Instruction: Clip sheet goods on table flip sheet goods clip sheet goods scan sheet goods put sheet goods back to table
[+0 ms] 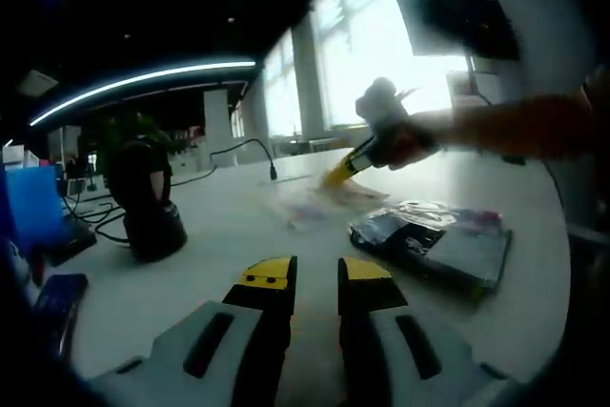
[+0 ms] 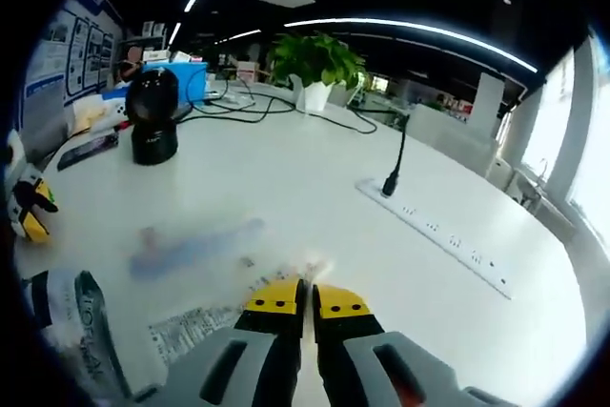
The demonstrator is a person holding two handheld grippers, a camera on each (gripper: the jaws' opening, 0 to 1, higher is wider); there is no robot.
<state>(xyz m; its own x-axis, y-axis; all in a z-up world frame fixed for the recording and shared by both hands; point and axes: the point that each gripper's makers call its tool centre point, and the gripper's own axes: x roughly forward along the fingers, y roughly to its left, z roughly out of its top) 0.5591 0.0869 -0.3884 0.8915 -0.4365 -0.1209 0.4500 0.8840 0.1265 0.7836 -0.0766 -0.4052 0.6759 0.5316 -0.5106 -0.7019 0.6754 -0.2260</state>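
Right gripper view: right gripper (image 2: 294,300), jaws nearly closed, nips the near edge of a clear sheet pack (image 2: 195,245) lying flat on the table (image 2: 315,178), its length running leftward. Left gripper (image 1: 315,278), slightly parted and empty, stands well back; a dark pack (image 1: 434,243) lies beside.

In the right gripper view, the clear printed sheet packet (image 2: 205,326) lying on the white table (image 2: 315,188) is smeared by blur, its lettering unreadable, and its near end is hidden behind the right gripper (image 2: 307,304), so whether the nearly closed yellow-tipped jaws pinch it cannot be told. A dark plastic-wrapped packet (image 2: 67,331) is cut off by the lower left edge there. In the left gripper view, the same clear packet (image 1: 329,202) is a pale blur under the other gripper's yellow tip, and a blue box (image 1: 33,207) runs off the left edge.
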